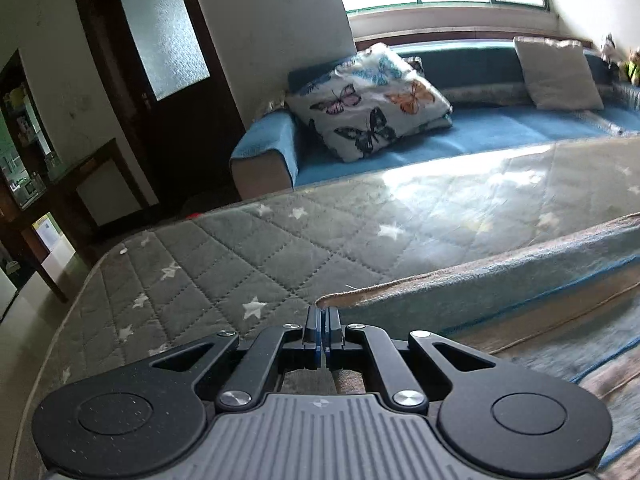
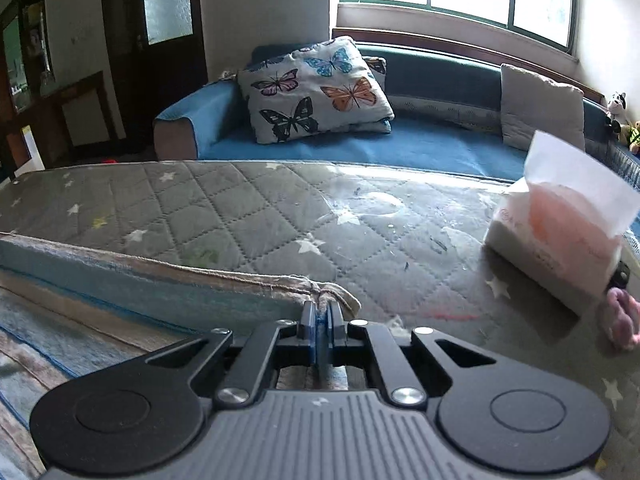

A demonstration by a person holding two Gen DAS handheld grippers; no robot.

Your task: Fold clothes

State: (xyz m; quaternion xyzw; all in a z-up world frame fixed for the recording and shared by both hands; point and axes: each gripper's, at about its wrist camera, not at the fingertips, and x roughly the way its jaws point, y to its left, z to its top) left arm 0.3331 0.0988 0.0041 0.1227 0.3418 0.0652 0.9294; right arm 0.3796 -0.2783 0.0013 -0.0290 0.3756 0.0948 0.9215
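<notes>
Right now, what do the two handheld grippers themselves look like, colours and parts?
Both look identical. The left gripper and right gripper have matte black linkage arms with silver screw heads, two round black discs at the base, and a ribbed grey housing between them. The narrow black fingers carry blue pads on their inner faces. No cables, sleeves or hands show.

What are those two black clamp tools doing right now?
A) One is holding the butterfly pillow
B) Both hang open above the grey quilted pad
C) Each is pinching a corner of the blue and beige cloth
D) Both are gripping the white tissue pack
C: the left gripper and the right gripper each have their jaws closed on a corner of the blue and beige striped cloth, whose folded edge stretches between them over the grey quilted star-patterned pad.
</notes>
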